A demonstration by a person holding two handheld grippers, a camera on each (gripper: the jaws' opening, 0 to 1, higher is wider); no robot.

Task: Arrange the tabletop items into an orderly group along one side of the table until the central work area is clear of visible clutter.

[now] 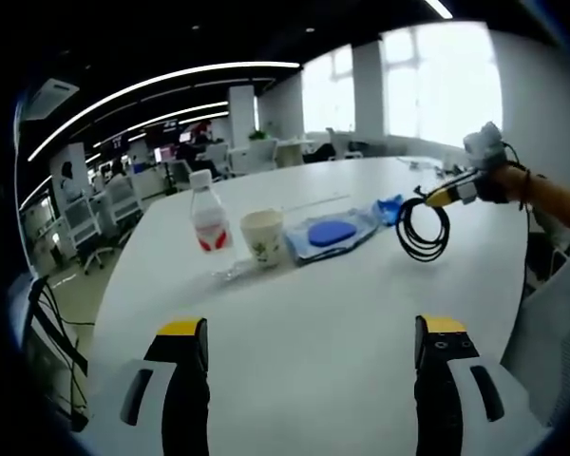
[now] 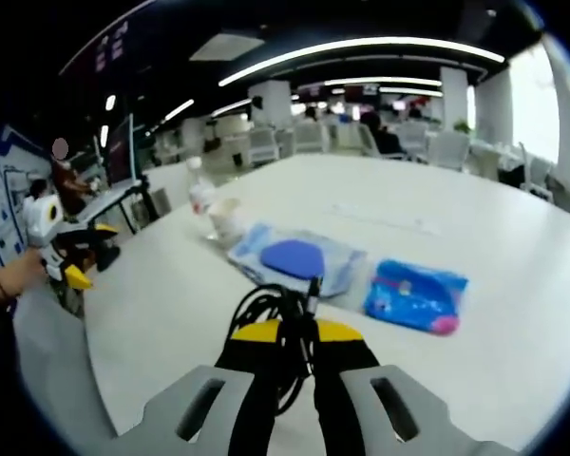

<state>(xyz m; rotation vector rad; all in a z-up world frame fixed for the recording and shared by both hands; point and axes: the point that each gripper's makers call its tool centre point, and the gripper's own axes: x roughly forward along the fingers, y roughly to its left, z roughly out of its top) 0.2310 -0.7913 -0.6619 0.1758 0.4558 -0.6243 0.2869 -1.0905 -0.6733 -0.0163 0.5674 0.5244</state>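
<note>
On the white table [image 1: 304,304] a clear water bottle [image 1: 209,226] with a red label, a paper cup [image 1: 263,237], a wipes pack with a blue lid [image 1: 330,234] and a blue packet [image 1: 390,207] form a row. My left gripper [image 1: 313,327] is open over bare tabletop, short of the row. My right gripper [image 1: 459,192] comes in from the right, shut on a black cable coil [image 1: 423,228] that hangs above the table. In the right gripper view, the right gripper [image 2: 293,331] pinches the cable coil [image 2: 271,309] before the wipes pack [image 2: 299,258] and blue packet [image 2: 418,294]. The left gripper [image 2: 76,255] is at the left.
The cup [image 2: 226,219] and bottle [image 2: 200,194] stand near the table's [image 2: 171,304] far-left edge. Office chairs [image 1: 85,223] and desks lie beyond the table. Cables [image 1: 52,328] hang off a stand at the lower left. A monitor [image 2: 121,150] stands behind the left gripper.
</note>
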